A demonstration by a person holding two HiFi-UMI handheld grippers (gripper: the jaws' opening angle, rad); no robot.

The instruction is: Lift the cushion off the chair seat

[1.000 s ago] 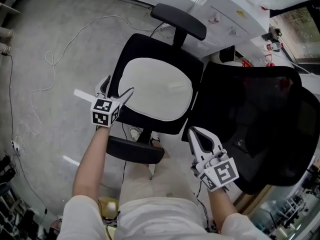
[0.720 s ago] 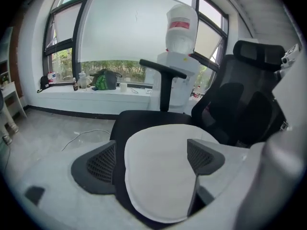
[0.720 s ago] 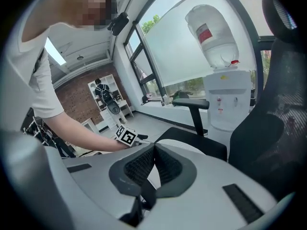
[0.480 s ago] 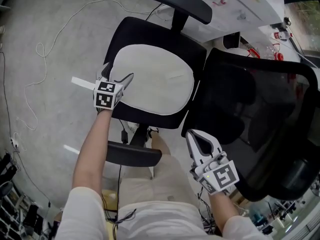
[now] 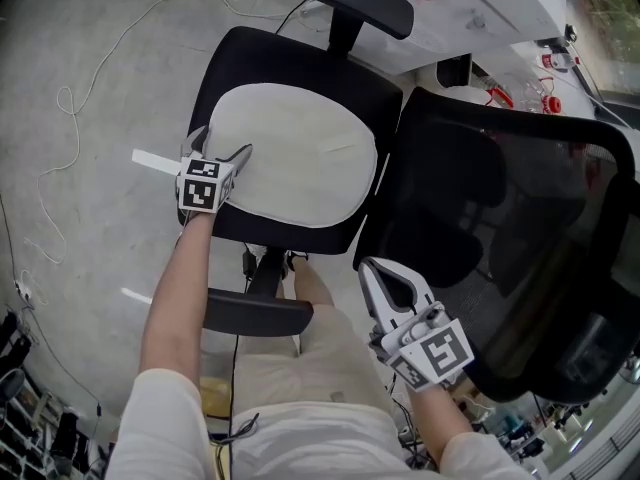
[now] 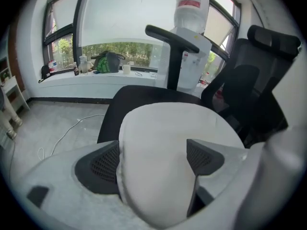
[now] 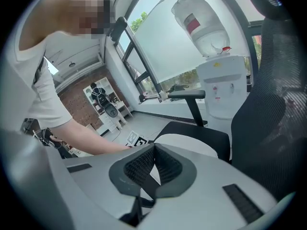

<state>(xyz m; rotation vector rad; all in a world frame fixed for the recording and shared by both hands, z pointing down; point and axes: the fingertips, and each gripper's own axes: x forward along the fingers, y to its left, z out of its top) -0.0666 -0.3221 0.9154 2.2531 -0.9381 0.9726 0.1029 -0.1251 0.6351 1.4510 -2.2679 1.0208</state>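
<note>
My left gripper [image 5: 222, 151] and right gripper [image 5: 388, 274] are pale grey with black ribbed pads [image 6: 101, 164] and black-and-white marker cubes [image 5: 200, 190]; I wear white short sleeves [image 5: 150, 423], pale trousers [image 5: 300, 378].

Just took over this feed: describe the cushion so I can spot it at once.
Start at the black office chair in the head view. On its seat lies the cushion, a flat rounded pad whose left edge sits between the open jaws of the left claw. It is the only pale thing on that black chair.
</note>
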